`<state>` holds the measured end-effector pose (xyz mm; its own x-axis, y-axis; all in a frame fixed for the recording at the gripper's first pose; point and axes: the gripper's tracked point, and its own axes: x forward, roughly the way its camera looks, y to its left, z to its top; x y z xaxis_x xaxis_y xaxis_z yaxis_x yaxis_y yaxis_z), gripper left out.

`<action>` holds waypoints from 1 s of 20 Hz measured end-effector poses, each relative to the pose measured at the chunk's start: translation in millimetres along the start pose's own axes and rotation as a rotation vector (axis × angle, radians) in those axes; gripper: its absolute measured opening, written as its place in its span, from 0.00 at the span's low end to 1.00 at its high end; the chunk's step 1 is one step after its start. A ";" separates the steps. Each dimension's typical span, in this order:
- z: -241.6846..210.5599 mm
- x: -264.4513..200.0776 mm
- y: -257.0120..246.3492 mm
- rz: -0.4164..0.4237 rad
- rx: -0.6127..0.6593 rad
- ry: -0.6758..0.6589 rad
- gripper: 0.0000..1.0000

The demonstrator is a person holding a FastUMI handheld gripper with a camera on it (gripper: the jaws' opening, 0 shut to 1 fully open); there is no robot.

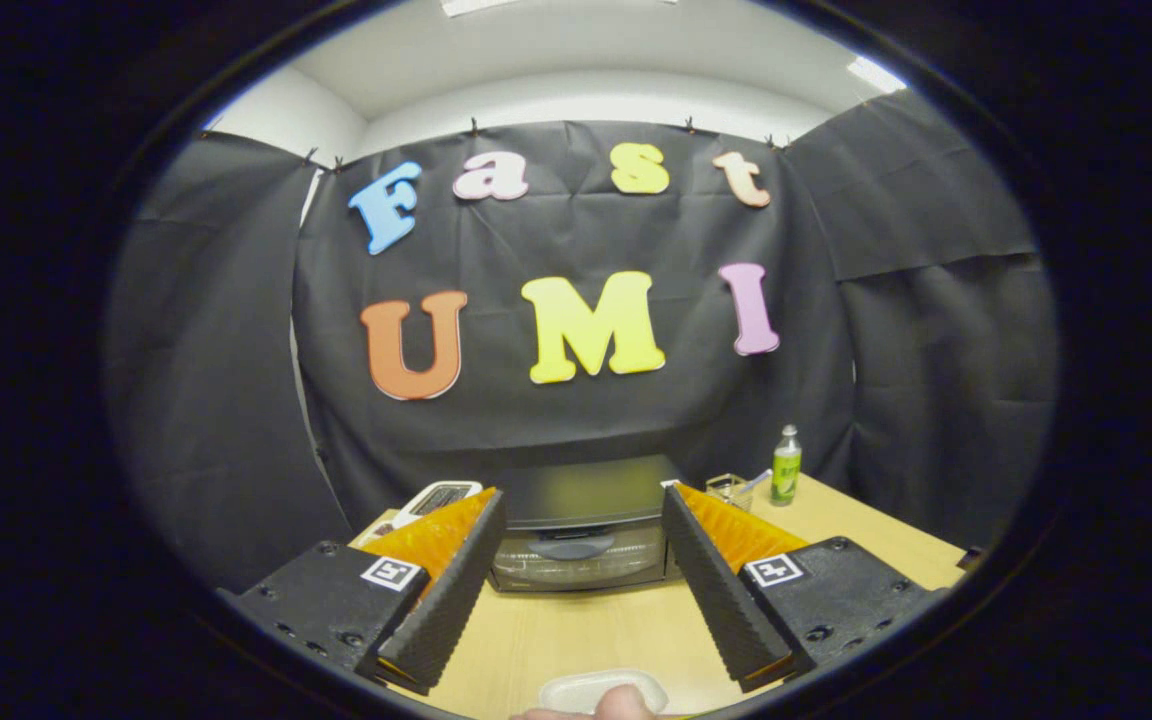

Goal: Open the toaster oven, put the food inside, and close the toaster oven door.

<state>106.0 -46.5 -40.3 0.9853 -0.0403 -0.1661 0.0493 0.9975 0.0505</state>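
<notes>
A black toaster oven stands on the wooden table beyond my fingers, its glass door shut and its handle facing me. My gripper is open, held above the table, and the oven shows in the gap between the two fingers. Nothing lies between them. Close below the gripper a pale, rounded piece of food rests in a clear shallow tray near the table's front edge.
A green bottle and a small glass stand right of the oven. A white device lies left of it, behind my left finger. Black cloth walls close the booth on three sides.
</notes>
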 end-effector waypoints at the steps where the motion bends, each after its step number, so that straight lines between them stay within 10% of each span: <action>1: 7.1 -19.5 1.3 -0.003 0.017 -0.001 1.00; 9: 9.8 -128.4 36.4 0.029 0.032 -0.081 1.00; 20: -5.1 -131.0 61.3 0.056 -0.060 -0.048 1.00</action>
<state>-20.9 20.2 -20.4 0.9930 0.0148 -0.1168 -0.0150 0.9999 -0.0008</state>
